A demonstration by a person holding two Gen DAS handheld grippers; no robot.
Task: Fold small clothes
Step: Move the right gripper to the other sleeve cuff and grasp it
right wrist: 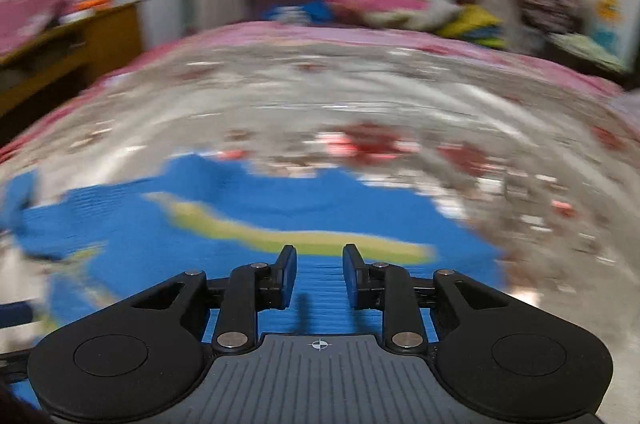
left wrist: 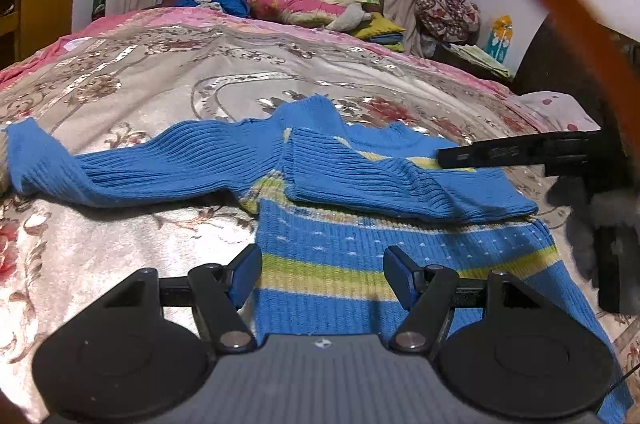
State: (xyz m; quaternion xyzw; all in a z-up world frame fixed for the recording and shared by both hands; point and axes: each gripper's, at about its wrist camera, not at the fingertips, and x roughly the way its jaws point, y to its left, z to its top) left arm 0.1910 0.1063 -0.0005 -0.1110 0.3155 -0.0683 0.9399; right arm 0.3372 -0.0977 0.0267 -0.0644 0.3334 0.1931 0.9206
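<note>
The left gripper stood wide open and held nothing, just above the striped hem of the blue sweater, which lay ahead on the bedspread. The right gripper, partly open, seemed empty over the sweater's blurred body.

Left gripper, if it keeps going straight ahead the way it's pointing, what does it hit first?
Most likely the sweater. The left gripper is open, its jaws over the striped body, and the folded-over sleeve lies just beyond. Depth is hard to judge in the fisheye view.
</note>
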